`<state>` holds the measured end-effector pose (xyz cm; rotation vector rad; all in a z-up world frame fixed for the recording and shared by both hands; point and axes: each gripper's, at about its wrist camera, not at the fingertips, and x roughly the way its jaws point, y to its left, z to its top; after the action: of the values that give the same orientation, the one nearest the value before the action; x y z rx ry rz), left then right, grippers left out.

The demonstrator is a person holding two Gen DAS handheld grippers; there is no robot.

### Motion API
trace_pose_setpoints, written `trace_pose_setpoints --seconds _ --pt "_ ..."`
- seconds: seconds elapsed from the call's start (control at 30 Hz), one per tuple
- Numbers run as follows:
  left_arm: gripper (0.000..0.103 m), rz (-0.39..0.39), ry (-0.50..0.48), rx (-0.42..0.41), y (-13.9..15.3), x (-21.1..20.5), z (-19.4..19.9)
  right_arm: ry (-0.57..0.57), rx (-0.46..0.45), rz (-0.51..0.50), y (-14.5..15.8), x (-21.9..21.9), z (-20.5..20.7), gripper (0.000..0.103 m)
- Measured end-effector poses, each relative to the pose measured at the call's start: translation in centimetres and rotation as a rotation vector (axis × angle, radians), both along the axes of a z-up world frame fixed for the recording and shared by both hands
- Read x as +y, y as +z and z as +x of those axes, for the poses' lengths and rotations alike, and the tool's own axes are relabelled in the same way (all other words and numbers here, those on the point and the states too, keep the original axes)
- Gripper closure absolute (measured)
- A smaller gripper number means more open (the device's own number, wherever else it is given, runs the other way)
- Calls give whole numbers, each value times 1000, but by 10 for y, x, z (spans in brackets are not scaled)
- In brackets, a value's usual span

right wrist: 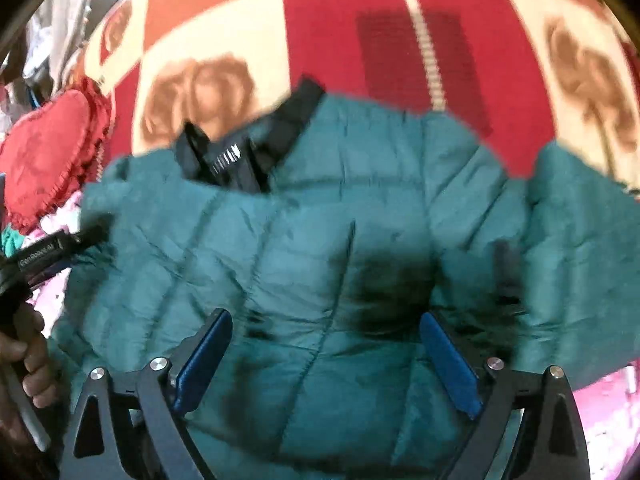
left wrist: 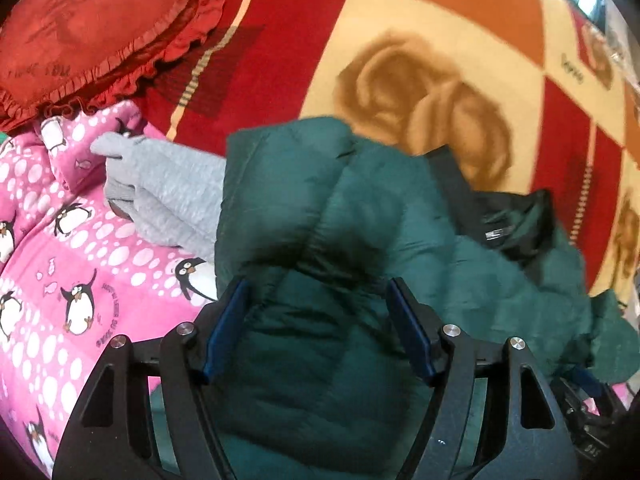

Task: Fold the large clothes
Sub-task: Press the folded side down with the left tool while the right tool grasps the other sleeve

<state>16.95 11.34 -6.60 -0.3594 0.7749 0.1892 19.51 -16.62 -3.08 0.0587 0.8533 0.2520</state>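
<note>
A dark green puffer jacket (left wrist: 360,208) lies spread on the bed, and it fills most of the right wrist view (right wrist: 320,192). Its black collar lining (right wrist: 248,148) faces up at the far edge. My left gripper (left wrist: 318,292) stands over a puffy fold at the jacket's left side. The fold runs between its blue pads (left wrist: 228,328), and the jaws stand apart. My right gripper (right wrist: 326,320) hovers wide open over the jacket's middle, with the quilted fabric below its pads (right wrist: 448,364). A hand (right wrist: 32,360) holds the left gripper at the left edge of the right wrist view.
A red, cream and orange blanket with bear prints (left wrist: 400,60) covers the bed beyond the jacket. A red frilled heart cushion (left wrist: 92,32) lies at far left. A pink penguin blanket (left wrist: 60,272) and a grey garment (left wrist: 168,200) sit left of the jacket.
</note>
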Motion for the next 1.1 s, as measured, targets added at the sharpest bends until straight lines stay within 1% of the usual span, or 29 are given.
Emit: trace_pose_setpoints --seconds 0.03,0.07,0.1,0.13,0.17,0.2,0.23,0.3,0.37,0.4,0.43,0.5,0.57,0.63,0.7,0.73,0.77,0.8,0.83,0.87,0.9,0.97,1.0,1.1 --pt "32 -2 -10 -1 2 -3 -4 4 -2 17 4 -1 -5 9" --pt "32 5 -29 16 1 -7 -4 17 18 31 1 0 -7 9" --pt "32 21 -42 35 -2 -15 -3 31 57 26 -7 -2 -5 8" --pt "31 70 -63 88 -12 -22 2 39 110 3 -20 1 -1 6" --pt "30 99 -76 117 -15 -35 8 44 176 -21 -37 7 8 5" --pt "29 125 -93 140 -22 -40 11 48 214 -10 -46 4 11 5" --pt "28 128 -91 141 -21 -39 14 30 198 16 -41 -2 9 5" --pt "29 108 -68 129 -12 -36 11 -25 170 10 -25 -16 6 6" --pt "29 63 -55 92 1 -34 2 -118 65 -17 -1 -46 -3 6" --pt "29 40 -45 65 9 -31 -4 -200 4 -38 11 -73 -10 6" --pt "29 34 -38 51 14 -30 -10 -252 -26 -41 17 -95 -16 6" --pt "29 30 -26 26 23 -28 -21 -397 -95 -39 25 -154 -31 6" --pt "29 26 -26 21 27 -27 -28 -537 -130 -35 25 -217 -51 6" --pt "29 21 -32 19 30 -30 -31 -624 -159 -6 24 -264 -69 6" --pt "29 22 -25 27 29 -32 -29 -744 -173 65 26 -324 -86 6" --pt "29 21 -25 26 29 -33 -26 -767 -167 128 25 -351 -90 6" --pt "29 22 -22 22 30 -35 -25 -764 -154 184 27 -372 -96 6" --pt "29 25 -16 16 31 -36 -25 -747 -129 271 21 -394 -96 7" --pt "29 30 -11 10 31 -36 -25 -722 -113 333 16 -407 -96 8" --pt "29 36 -10 8 30 -37 -26 -674 -90 431 7 -420 -94 8" --pt "29 40 -11 9 30 -37 -25 -666 -91 450 3 -417 -87 8" --pt "29 43 -6 16 29 -35 -23 -656 -147 497 6 -415 -90 8" --pt "29 43 -1 22 27 -33 -23 -662 -159 530 7 -417 -86 8" --pt "29 39 12 38 24 -29 -21 -668 -169 570 10 -426 -73 8"
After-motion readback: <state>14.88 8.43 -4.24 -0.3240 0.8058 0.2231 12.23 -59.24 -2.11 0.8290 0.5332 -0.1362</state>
